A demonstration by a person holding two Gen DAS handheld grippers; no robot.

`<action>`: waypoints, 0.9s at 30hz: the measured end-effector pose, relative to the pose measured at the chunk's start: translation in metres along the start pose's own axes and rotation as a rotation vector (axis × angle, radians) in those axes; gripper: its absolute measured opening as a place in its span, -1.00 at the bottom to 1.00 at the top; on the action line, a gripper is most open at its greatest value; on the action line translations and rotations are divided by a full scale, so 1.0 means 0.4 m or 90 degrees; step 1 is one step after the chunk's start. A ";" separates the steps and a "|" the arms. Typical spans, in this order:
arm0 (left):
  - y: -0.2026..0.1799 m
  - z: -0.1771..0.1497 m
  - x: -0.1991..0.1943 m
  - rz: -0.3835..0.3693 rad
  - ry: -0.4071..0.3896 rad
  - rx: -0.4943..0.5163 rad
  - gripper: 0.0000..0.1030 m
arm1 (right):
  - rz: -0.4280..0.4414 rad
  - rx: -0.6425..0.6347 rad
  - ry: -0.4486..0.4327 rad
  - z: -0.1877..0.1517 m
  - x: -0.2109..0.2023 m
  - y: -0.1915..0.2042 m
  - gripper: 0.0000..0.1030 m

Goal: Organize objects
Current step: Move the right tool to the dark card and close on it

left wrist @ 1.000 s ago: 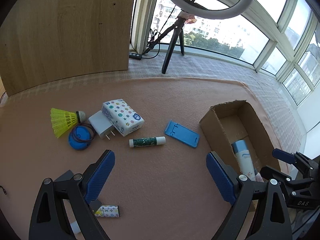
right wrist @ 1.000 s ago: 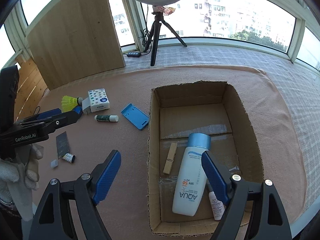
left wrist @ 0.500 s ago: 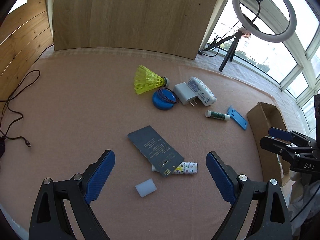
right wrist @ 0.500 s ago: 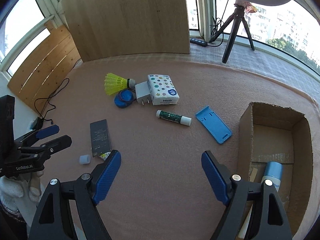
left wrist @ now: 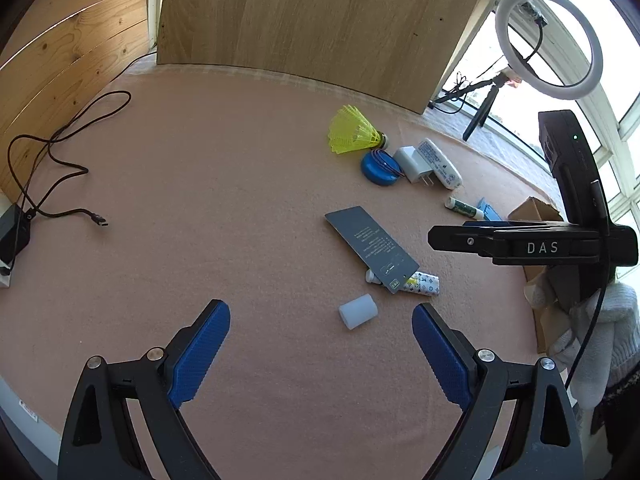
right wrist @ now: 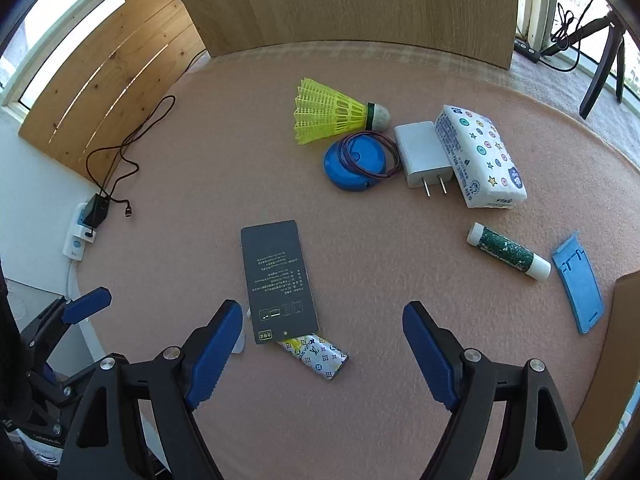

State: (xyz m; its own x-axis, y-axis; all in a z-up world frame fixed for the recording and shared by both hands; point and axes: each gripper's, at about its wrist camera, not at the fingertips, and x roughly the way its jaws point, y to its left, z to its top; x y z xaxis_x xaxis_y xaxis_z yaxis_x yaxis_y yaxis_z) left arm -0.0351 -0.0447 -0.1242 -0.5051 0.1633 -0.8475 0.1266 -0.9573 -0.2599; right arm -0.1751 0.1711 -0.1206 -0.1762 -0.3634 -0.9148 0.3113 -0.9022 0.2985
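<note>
My left gripper (left wrist: 320, 332) is open above the pink mat, and a small white cap (left wrist: 358, 311) lies between its fingers, untouched. My right gripper (right wrist: 322, 334) is open too, hovering over a dark card (right wrist: 278, 280) whose near end rests on a patterned tube (right wrist: 320, 354). Farther back lie a yellow shuttlecock (right wrist: 328, 112), a blue disc with a cord (right wrist: 354, 162), a white charger (right wrist: 422, 156), a tissue pack (right wrist: 480, 156), a green glue stick (right wrist: 508, 252) and a blue phone stand (right wrist: 580, 284). The cardboard box (left wrist: 534, 212) shows partly behind the right gripper's body.
A tall wooden board (left wrist: 320, 20) stands at the mat's far edge. A black cable (left wrist: 60, 168) trails over the mat's left side to a plug (right wrist: 86, 228). A ring light on a tripod (left wrist: 548, 40) stands by the windows. A gloved hand (left wrist: 600, 332) holds the right gripper.
Both grippers swung left, away from the cardboard box, and now hang over the dark card, patterned tube and white cap. Both stayed open. Nothing on the mat moved.
</note>
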 end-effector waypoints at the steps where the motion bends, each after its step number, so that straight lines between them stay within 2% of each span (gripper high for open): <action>1: 0.007 -0.004 -0.002 0.000 0.001 -0.003 0.83 | 0.005 -0.001 0.009 0.006 0.014 0.005 0.54; 7: 0.046 -0.021 -0.021 0.007 -0.001 -0.013 0.83 | 0.044 0.024 0.048 0.036 0.082 0.014 0.54; 15: 0.102 -0.028 -0.027 0.015 0.003 -0.034 0.83 | 0.062 0.051 0.072 0.057 0.128 0.007 0.54; 24: 0.120 -0.023 -0.023 0.009 0.004 -0.037 0.83 | 0.054 0.013 0.088 0.065 0.146 0.062 0.53; 27: 0.122 -0.022 -0.021 0.009 0.004 -0.039 0.83 | 0.035 -0.008 0.091 0.066 0.154 0.083 0.37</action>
State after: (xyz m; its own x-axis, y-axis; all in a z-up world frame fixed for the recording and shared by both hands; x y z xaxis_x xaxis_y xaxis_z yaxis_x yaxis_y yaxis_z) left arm -0.0173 -0.0907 -0.1338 -0.4972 0.1516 -0.8543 0.1858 -0.9432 -0.2755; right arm -0.2003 0.1125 -0.1598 -0.0233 -0.3747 -0.9269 0.3282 -0.8786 0.3469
